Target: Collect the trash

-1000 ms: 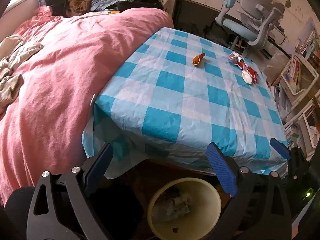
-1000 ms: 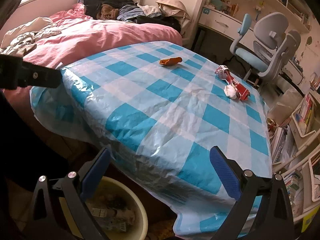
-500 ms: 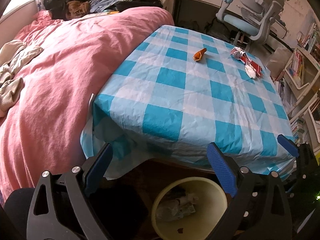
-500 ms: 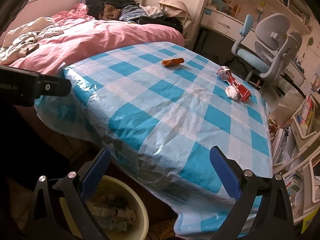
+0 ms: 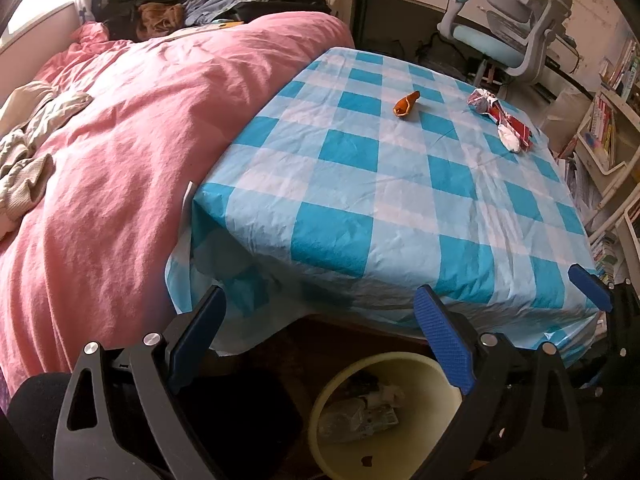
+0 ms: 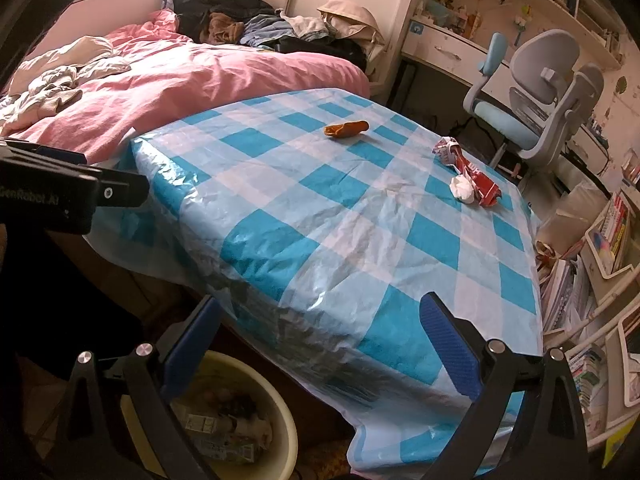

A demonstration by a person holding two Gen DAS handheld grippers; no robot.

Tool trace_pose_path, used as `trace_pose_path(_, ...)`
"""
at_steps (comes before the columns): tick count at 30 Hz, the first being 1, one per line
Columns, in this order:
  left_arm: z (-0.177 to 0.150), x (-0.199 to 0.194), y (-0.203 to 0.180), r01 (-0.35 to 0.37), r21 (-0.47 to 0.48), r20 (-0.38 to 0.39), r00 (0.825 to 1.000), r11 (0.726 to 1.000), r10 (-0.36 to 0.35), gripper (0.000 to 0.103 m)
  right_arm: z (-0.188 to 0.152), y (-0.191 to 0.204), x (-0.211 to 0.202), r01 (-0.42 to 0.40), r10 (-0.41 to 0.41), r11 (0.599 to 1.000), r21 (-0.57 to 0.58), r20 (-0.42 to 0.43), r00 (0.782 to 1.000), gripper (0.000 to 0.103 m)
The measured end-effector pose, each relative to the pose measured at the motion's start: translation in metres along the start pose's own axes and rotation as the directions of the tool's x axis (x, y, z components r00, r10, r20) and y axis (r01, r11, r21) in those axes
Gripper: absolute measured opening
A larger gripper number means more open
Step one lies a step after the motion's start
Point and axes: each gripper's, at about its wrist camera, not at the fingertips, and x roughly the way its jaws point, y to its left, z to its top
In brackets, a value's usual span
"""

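Observation:
An orange scrap (image 5: 406, 104) (image 6: 346, 129) lies far back on the blue-checked tablecloth (image 5: 360, 184) (image 6: 360, 216). To its right are a crumpled red wrapper (image 5: 505, 119) (image 6: 474, 174) and a white paper wad (image 5: 509, 139) (image 6: 463, 189) touching it. A pale yellow bin (image 5: 332, 396) (image 6: 282, 436) holding trash stands on the floor under the near table edge. My left gripper (image 5: 320, 340) is open and empty above the bin. My right gripper (image 6: 320, 348) is open and empty at the table's near edge. One blue tip of the right gripper (image 5: 590, 286) shows in the left wrist view.
A bed with a pink duvet (image 5: 120, 140) (image 6: 208, 76) and piled clothes (image 5: 200, 4) runs along the table's left side. A grey and blue office chair (image 5: 516, 28) (image 6: 540, 96) stands behind the table. Shelves of books (image 6: 608, 240) fill the right.
Both grippers have lifted and tipped up slightly; the table and its trash sit lower in view. Both stay open and empty.

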Motion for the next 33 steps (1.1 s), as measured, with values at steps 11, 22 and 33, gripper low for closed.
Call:
trace_pose_path(11, 0.000, -0.001, 0.001, 0.015, -0.007, 0.000, 1.000, 1.000, -0.015, 0.091, 0.000, 0.005, 0.004, 0.011, -0.011, 1.000, -0.024, -0.013, 1.000, 0.095)
trace_pose_path(22, 0.052, -0.004, -0.026, 0.020, 0.021, 0.081, 0.996, 1.000, -0.021, 0.092, 0.002, 0.001, 0.003, 0.042, -0.042, 0.999, 0.002, 0.014, 0.999, 0.095)
trace_pose_path(33, 0.070, 0.017, -0.030, 0.051, 0.018, 0.029, 0.998, 0.999, -0.052, 0.092, 0.013, -0.004, 0.018, 0.044, -0.044, 0.998, 0.035, 0.000, 0.999, 0.095)
